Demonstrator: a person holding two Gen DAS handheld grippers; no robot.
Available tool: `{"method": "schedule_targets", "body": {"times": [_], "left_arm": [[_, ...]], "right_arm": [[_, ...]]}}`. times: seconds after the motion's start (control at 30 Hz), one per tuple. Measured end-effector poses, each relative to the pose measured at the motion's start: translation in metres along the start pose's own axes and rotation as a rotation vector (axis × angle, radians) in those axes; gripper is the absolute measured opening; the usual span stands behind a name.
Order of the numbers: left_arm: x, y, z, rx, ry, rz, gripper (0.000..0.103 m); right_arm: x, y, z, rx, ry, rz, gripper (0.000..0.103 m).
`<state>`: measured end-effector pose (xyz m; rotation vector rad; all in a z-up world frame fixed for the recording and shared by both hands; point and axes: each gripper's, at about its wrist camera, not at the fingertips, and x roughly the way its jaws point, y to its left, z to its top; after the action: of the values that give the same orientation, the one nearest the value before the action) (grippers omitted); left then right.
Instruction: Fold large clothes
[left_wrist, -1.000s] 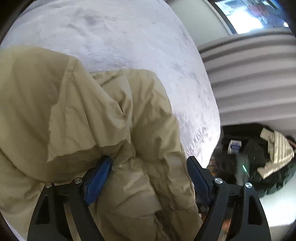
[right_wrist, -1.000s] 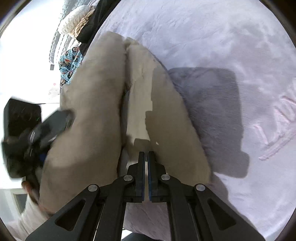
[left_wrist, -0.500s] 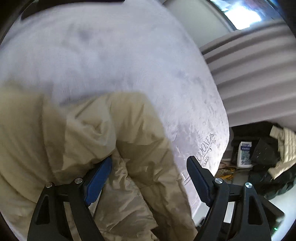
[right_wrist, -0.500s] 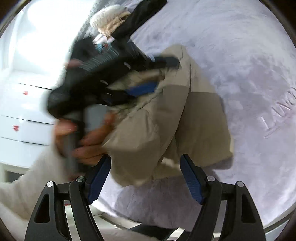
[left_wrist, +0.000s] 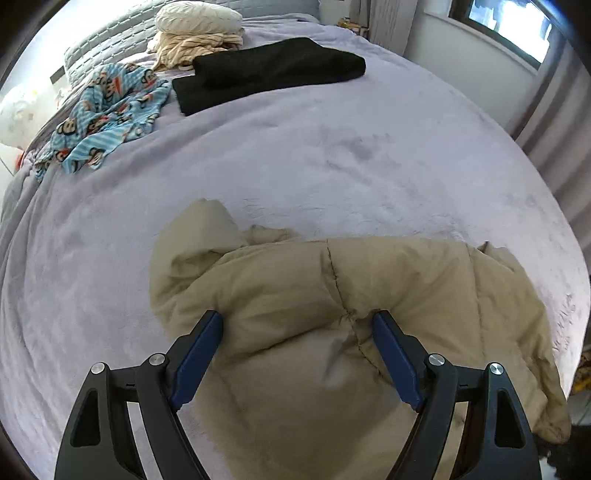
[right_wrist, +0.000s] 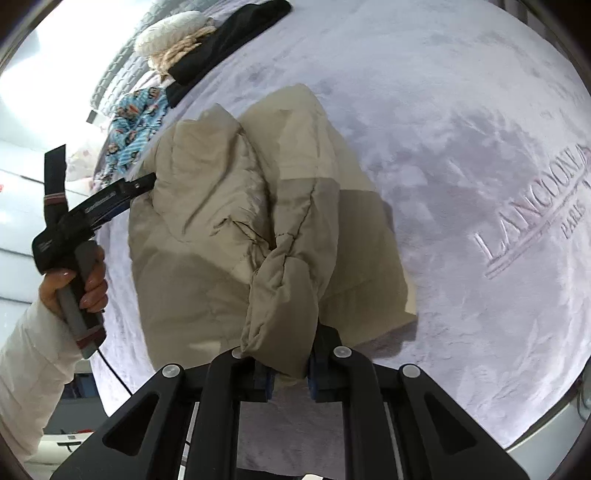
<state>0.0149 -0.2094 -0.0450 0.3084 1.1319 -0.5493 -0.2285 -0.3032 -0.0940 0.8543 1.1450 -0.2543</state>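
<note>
The beige puffer jacket (left_wrist: 332, 332) lies bunched near the bed's (left_wrist: 332, 155) foot edge, on the lilac blanket (lettering embossed at one corner). The right gripper (right_wrist: 290, 380) is clenched on a padded fold of it; the left gripper (left_wrist: 295, 354) hangs released over the jacket. A black folded garment (left_wrist: 266, 70) and a blue cartoon-print garment (left_wrist: 107, 110) lie near the headboard edge

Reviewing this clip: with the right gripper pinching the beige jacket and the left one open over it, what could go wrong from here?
1. The right gripper holds only a bunched corner of the puffy jacket; the slick fabric may slip out when pulled.
2. The left gripper is open and pins nothing, so the whole jacket may drag across the blanket instead of folding.
3. The jacket lies near the bed edge; part could slide off.
</note>
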Motion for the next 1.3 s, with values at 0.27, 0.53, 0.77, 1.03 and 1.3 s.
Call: {"method": "schedule_targets", "body": {"times": [0.27, 0.53, 0.77, 1.03, 1.3], "left_arm": [[0.04, -0.069, 0.021, 0.016, -0.009, -0.024, 0.083], [0.05, -0.073, 0.018, 0.026, -0.001, 0.005, 0.083], [0.054, -0.075, 0.018, 0.024, -0.003, 0.01, 0.083], [0.052, -0.071, 0.017, 0.026, -0.003, 0.012, 0.084], [0.016, -0.059, 0.01, -0.025, 0.013, 0.038, 0.084]], "right_arm": [[0.015, -0.053, -0.003, 0.081, 0.022, -0.072, 0.014], [0.012, -0.083, 0.005, 0.122, 0.088, 0.007, 0.019], [-0.062, -0.058, 0.038, -0.015, -0.112, -0.059, 0.019], [0.021, -0.006, 0.071, -0.176, 0.012, -0.044, 0.019], [0.046, -0.012, 0.071, -0.147, 0.079, -0.046, 0.019]]}}
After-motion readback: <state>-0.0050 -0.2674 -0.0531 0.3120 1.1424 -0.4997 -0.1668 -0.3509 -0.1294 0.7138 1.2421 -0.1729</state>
